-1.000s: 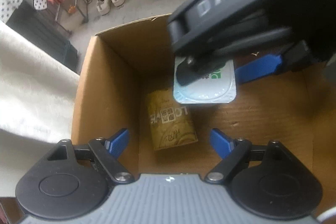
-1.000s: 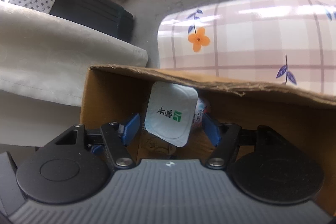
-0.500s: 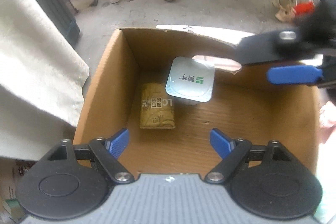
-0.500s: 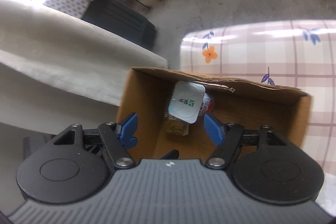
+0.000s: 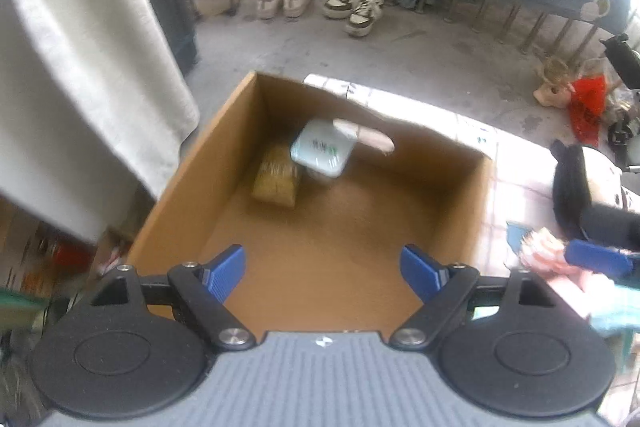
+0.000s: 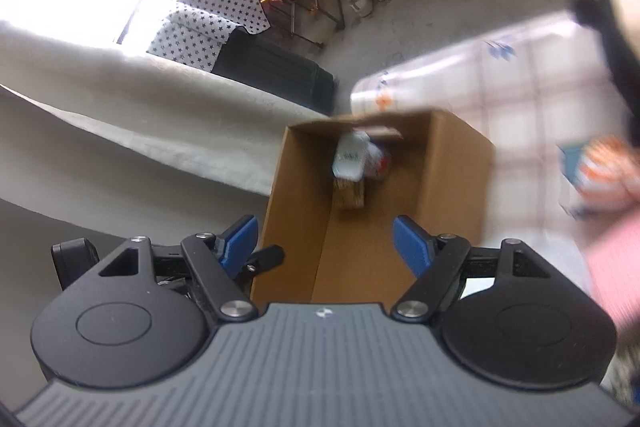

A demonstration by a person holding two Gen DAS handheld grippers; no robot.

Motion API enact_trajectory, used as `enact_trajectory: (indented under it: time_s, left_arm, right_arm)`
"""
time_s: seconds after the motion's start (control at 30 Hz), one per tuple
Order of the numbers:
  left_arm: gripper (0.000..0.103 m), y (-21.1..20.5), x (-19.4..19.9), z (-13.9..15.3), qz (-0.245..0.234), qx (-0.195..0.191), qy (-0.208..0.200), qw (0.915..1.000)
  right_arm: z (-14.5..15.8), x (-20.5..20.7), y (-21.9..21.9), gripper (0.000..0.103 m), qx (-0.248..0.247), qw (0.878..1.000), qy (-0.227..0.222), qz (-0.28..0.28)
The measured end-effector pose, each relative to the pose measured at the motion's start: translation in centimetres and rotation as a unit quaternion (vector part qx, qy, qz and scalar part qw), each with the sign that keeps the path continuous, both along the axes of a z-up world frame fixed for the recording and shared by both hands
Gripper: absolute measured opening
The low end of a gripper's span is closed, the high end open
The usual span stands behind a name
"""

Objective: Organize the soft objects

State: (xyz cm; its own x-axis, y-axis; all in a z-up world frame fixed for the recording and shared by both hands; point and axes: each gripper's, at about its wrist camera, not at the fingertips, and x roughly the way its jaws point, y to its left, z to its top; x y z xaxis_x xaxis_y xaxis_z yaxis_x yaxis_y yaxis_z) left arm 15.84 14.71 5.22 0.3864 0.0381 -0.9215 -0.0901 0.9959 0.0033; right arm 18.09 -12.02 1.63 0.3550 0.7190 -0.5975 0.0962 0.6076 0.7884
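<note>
Concrete floor, shoes [image 5: 362, 7] lined up under a blue spotted cloth, and a checked floral surface [image 6: 532, 75] carrying an open cardboard box [image 5: 188, 183] right at its edge next to a hanging white sheet [image 5: 80, 67]. Inside the box, tucked into the far corner, sits a white sealed cup [image 5: 322, 147] resting partly on a tan packet [image 5: 276, 179]. Makes sense to me, corner-packing leaves most of the box floor free for whatever goes in next.

Both grippers are empty. The left gripper [image 5: 323, 269] hangs above the near side of the box with its blue pads wide apart, nothing between them. The right gripper [image 6: 324, 241] has its jaws just opening further, also nothing between them, and it's off to the side of the box.

More soft stuff waits on the surface beside the box: a pink and orange bundle [image 6: 608, 167] and something black and cream [image 5: 576, 183], too blurry to name. In the left view the bundle lies right by the right gripper's blue finger. The box's torn far flap [image 5: 364, 137] leans inward over the cup, so I'd guess it could snag things dropped in there.
</note>
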Motion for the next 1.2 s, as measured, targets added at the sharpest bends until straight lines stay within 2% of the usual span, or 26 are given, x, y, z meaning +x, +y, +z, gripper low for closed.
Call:
enact_trajectory:
  time_s: [0.17, 0.3, 0.4, 0.53, 0.6, 0.7, 0.8, 0.93, 1.07, 1.2]
  left_arm:
    - [0.086, -5.6, -5.0, 3.1, 0.011, 0.011, -0.001, 0.9999]
    - [0.086, -11.5, -7.9, 4.8, -0.001, -0.005, -0.005, 1.0000]
    - [0.087, -16.3, -9.0, 5.2, -0.016, -0.032, -0.005, 0.9993]
    - [0.088, -22.3, -8.8, 4.3, -0.042, -0.079, 0.001, 0.9960]
    - [0.088, -25.0, -8.6, 3.2, -0.058, -0.083, 0.003, 0.9949]
    - [0.086, -28.4, -8.5, 0.7, -0.087, -0.082, 0.022, 0.9926]
    - [0.079, -30.1, -8.6, -1.7, -0.093, -0.085, 0.036, 0.9914]
    - [0.068, -31.9, -8.8, -4.1, -0.124, -0.023, 0.033, 0.9914]
    - [0.067, -32.9, -8.9, -5.6, -0.163, 0.003, 0.032, 0.9861]
    - [0.065, -34.0, -8.5, -6.6, -0.193, 0.023, 0.027, 0.9805]
  right_arm:
    - [1.2, -6.3, -7.9, 0.075, 0.007, 1.000, 0.020, -0.002]
    - [2.5, -10.8, -14.8, 0.075, -0.013, 1.000, 0.028, -0.004]
    - [3.4, -13.0, -20.3, 0.075, -0.040, 0.999, 0.028, -0.022]
    - [3.3, -14.1, -26.4, 0.075, -0.078, 0.995, 0.019, -0.052]
    - [2.8, -13.9, -28.4, 0.074, -0.098, 0.994, 0.014, -0.054]
    - [1.5, -12.7, -29.2, 0.073, -0.125, 0.992, 0.011, -0.026]
    - [-0.4, -11.8, -29.6, 0.070, -0.093, 0.994, 0.046, -0.024]
    - [-2.8, -11.2, -30.2, 0.070, -0.028, 0.991, 0.108, -0.069]
    - [-5.5, -11.3, -30.1, 0.071, 0.028, 0.978, 0.174, -0.114]
    - [-8.9, -11.7, -29.8, 0.073, 0.077, 0.955, 0.237, -0.159]
